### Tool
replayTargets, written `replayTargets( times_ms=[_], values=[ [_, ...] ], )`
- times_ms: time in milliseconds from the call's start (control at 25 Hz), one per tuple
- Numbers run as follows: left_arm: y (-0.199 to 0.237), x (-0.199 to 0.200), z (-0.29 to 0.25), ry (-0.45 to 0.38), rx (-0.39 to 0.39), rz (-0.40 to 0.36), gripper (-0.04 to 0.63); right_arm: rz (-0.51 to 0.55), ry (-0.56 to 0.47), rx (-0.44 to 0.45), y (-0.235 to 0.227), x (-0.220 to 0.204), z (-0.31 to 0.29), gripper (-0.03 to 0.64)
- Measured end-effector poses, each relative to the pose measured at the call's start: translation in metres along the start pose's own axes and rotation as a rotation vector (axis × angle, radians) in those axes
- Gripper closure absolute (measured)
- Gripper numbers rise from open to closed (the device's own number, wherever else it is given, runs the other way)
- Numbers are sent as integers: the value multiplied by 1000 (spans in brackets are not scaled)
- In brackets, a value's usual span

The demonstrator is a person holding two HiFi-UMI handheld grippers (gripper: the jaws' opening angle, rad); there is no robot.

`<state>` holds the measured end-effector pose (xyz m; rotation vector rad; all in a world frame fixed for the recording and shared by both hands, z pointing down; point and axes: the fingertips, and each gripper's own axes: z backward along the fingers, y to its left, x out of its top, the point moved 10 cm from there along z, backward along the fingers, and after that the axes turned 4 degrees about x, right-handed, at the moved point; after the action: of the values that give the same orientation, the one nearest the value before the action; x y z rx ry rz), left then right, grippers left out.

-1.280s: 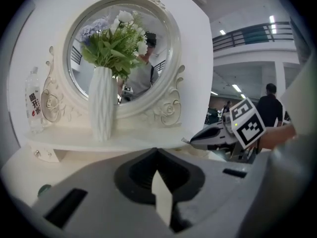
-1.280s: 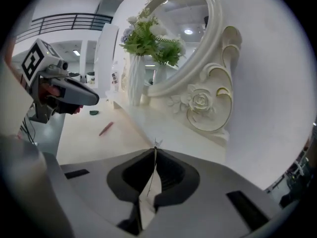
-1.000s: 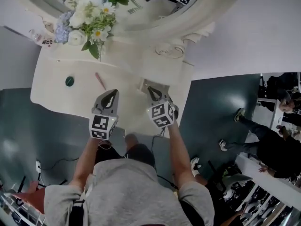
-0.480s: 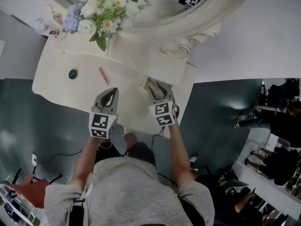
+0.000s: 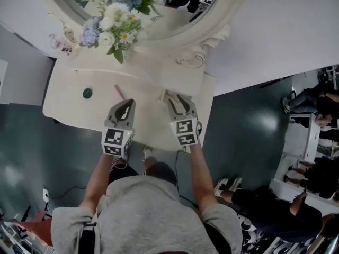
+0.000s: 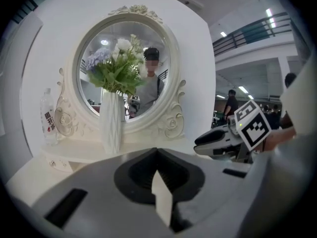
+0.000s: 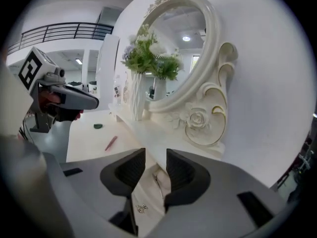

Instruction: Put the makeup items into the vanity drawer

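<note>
A labelled water bottle (image 6: 48, 115) is seen at the far left of the white vanity top (image 5: 63, 105). To its right, a small, dark green round container (image 5: 87, 93) lies flat on the top. A slim pink makeup pencil (image 5: 118, 91) is laid at a slant, apart from the container and just beyond the left gripper (image 5: 128, 102). Neither item is touched. A white ribbed vase (image 6: 111, 128) of white and blue flowers is stood behind them, before the oval mirror (image 6: 94, 58) in its carved cream frame.

The left gripper is held above the top with its jaws brought together at the tips, and nothing is seen gripped. The right gripper (image 5: 176, 99) is held beside it. Its jaws have just been opening and are set a narrow gap apart, with nothing pressed between the pads. Through that gap a small cream drawer (image 7: 148, 190) is seen, apparently pulled out, with an ornate metal pull (image 7: 142, 208) on its front. Its contents cannot be made out.
</note>
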<state>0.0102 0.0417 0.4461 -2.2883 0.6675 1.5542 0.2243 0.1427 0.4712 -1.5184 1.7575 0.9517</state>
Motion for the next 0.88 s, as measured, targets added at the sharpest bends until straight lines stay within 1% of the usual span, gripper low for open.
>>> replayTargets(
  times_ms=[80,280,400,520,720,880],
  values=[
    [2,13,2,-26,-20,-23,594,-36,-59,-40,3,14,14,482],
    [4,41,12,-79,-78,-79,594,-124,-189,-167,14,37,50,546],
    [5,51,18,-94,-113,-112,594,-168,-228,-228,26,41,67,563],
    [6,58,24,-108,-141,-127,594,-207,-254,-278,39,40,80,583],
    [11,60,31,-118,-177,-141,594,-232,-264,-309,56,39,88,594],
    [19,58,36,-119,-166,-135,594,-216,-263,-291,63,46,82,595]
  ],
)
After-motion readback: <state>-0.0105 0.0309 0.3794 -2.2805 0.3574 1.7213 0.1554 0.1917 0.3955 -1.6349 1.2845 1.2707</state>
